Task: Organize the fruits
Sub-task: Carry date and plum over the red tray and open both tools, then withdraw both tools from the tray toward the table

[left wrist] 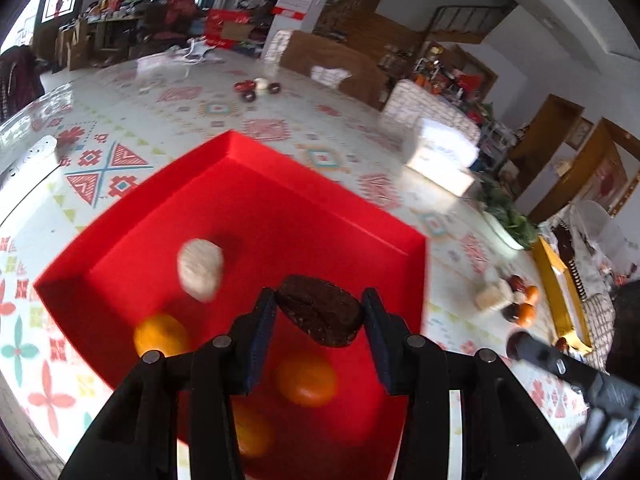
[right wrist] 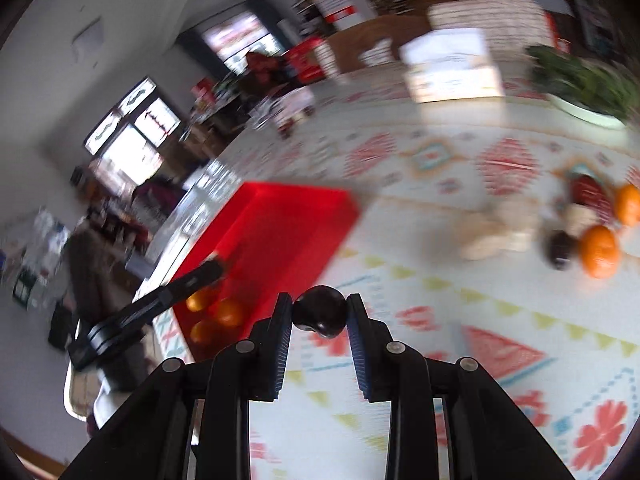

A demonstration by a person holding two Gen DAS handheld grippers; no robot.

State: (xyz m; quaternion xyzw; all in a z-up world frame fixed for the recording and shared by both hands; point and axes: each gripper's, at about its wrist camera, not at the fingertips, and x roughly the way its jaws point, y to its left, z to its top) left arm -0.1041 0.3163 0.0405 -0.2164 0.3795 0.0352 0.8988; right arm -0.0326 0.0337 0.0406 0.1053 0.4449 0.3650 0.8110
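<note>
My left gripper [left wrist: 320,312] is shut on a dark wrinkled fruit [left wrist: 320,312] and holds it above the red tray [left wrist: 256,168]. In the tray lie a pale round fruit [left wrist: 200,268] and three oranges [left wrist: 306,380]. My right gripper [right wrist: 320,314] is shut on a dark round fruit [right wrist: 320,314] above the patterned tablecloth, right of the red tray [right wrist: 296,216]. The left gripper's arm [right wrist: 152,304] reaches over the tray in the right wrist view. A pile of fruit [right wrist: 592,236] lies on the cloth at the right, with oranges, dark fruits and pale ones.
The fruit pile also shows at the right in the left wrist view [left wrist: 508,296]. A small group of dark and white fruits [left wrist: 258,88] lies far back on the table. A white box [left wrist: 440,156] and a bowl of greens [left wrist: 508,220] stand at the right.
</note>
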